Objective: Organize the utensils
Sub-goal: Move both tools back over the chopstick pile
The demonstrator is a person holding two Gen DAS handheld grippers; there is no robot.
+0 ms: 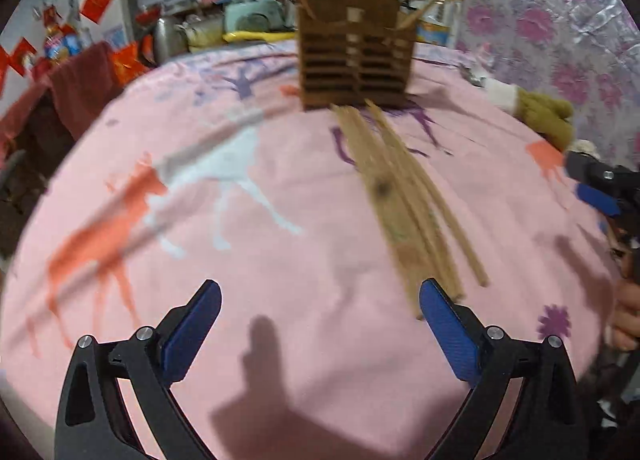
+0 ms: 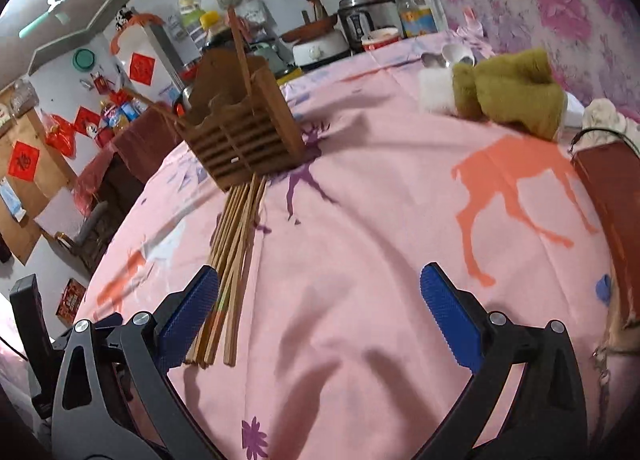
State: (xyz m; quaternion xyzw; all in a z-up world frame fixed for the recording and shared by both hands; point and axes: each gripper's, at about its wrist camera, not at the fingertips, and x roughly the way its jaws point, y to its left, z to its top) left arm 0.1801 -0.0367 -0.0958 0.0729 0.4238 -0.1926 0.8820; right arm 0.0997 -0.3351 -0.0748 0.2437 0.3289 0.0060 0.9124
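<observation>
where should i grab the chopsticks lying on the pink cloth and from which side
Grip the bundle of chopsticks near its loose near end, away from the wooden holder, coming from above with the right gripper fingers straddling it crosswise. They lie flat, lengthwise toward the holder, slightly fanned, so probably pinch just one or two.

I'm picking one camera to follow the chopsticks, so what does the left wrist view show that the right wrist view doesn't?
Only the left wrist view shows the right gripper at the edge and a second chopstick leaning out of the holder's right side. Only the right wrist view shows the rice cooker and the red box. Both show the wooden holder, the loose chopsticks lying on the pink cloth, the green plush toy, and open jaws holding nothing.
</observation>
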